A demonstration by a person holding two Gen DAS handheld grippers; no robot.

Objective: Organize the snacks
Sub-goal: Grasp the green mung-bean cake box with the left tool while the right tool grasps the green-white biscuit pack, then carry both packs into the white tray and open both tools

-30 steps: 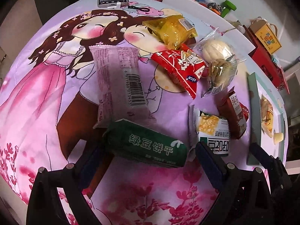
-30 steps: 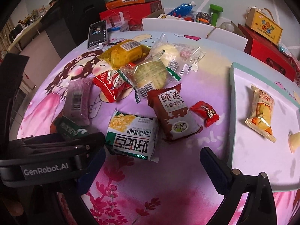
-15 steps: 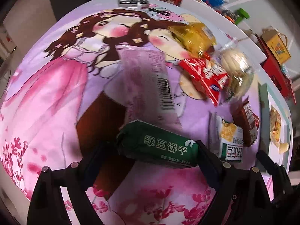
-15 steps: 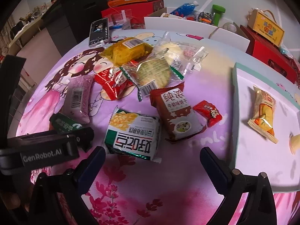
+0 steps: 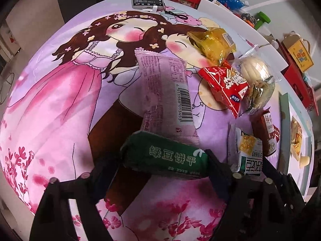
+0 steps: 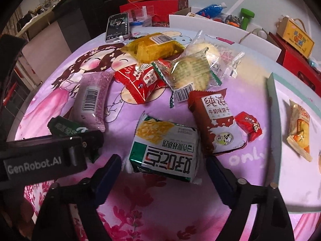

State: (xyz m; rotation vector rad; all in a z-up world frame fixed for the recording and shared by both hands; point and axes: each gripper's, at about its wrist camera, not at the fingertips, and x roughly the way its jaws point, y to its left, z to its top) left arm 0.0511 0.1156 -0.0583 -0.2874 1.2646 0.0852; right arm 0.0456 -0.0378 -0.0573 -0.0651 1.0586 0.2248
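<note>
My left gripper [image 5: 162, 161] is shut on a dark green biscuit pack [image 5: 165, 156], one finger at each end; the pack also shows in the right wrist view [image 6: 66, 128] beside the left gripper body. My right gripper [image 6: 163, 169] is open, its fingers on either side of a green and white corn snack pack [image 6: 165, 147] without touching it. A purple pack [image 5: 166, 92], red pack [image 5: 224, 84], yellow pack [image 5: 212, 42], clear bun packs [image 6: 192, 72], brown milk biscuit pack [image 6: 216, 118] and small red candy [image 6: 248, 125] lie on the cartoon cloth.
A white tray [image 6: 273, 120] at the right holds a yellow snack bag [image 6: 300, 128]. A phone [image 6: 118, 26] lies at the table's far edge. Red boxes [image 6: 297, 64], a yellow box [image 6: 295, 37] and a green bottle [image 6: 246, 18] stand beyond the table.
My left gripper has closed on the green pack's ends. My right gripper has moved forward and left, so the corn pack now lies between its open fingers.
</note>
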